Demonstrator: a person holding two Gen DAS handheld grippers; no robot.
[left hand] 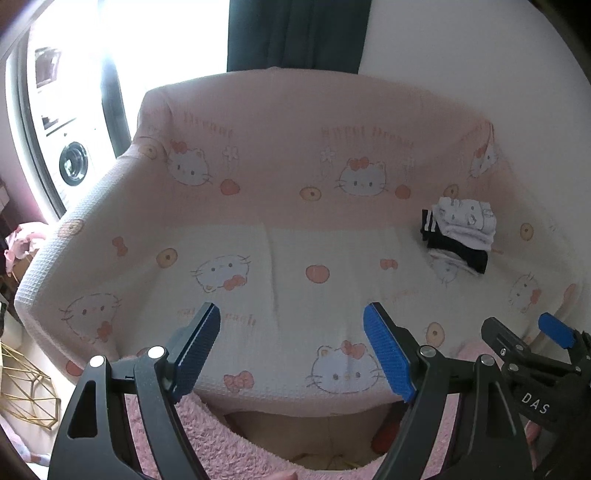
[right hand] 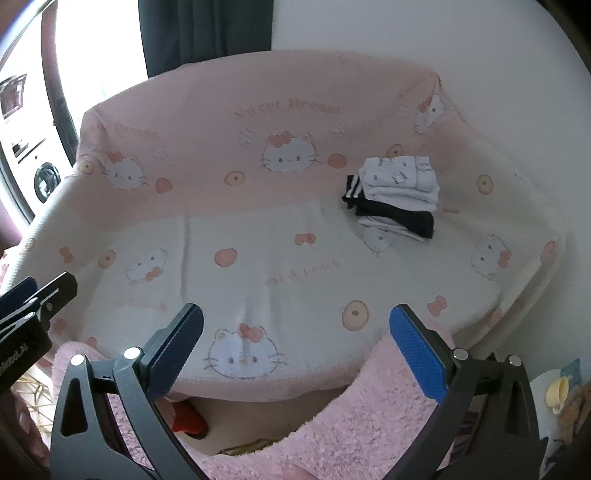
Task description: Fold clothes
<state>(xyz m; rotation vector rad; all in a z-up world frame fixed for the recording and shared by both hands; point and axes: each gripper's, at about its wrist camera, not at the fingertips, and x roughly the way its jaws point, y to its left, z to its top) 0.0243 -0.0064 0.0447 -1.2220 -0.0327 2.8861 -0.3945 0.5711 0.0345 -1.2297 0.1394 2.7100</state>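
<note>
Left gripper [left hand: 291, 354]: fingers wide, empty.
Right gripper [right hand: 295, 350]: fingers wide, empty.
Folded clothes stack [right hand: 397, 195]: far beyond the right fingertip, on the sofa cover [right hand: 295, 280].
Handling: likely soft, light, floppy; pinch an edge or corner.

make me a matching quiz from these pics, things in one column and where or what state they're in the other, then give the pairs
Things
1. left hand-held gripper
2. small stack of folded white and black clothes
3. fluffy pink towel-like cloth
4. dark curtain

Place or state
A. hanging behind the sofa back
B. resting on the right part of the sofa seat
C. open, holding nothing
D. low in front of the sofa's front edge, under the grippers

Pairs: 1-C, 2-B, 3-D, 4-A

The seat is a sofa under a pink and white cat-print cover. The right hand-held gripper is open too.
</note>
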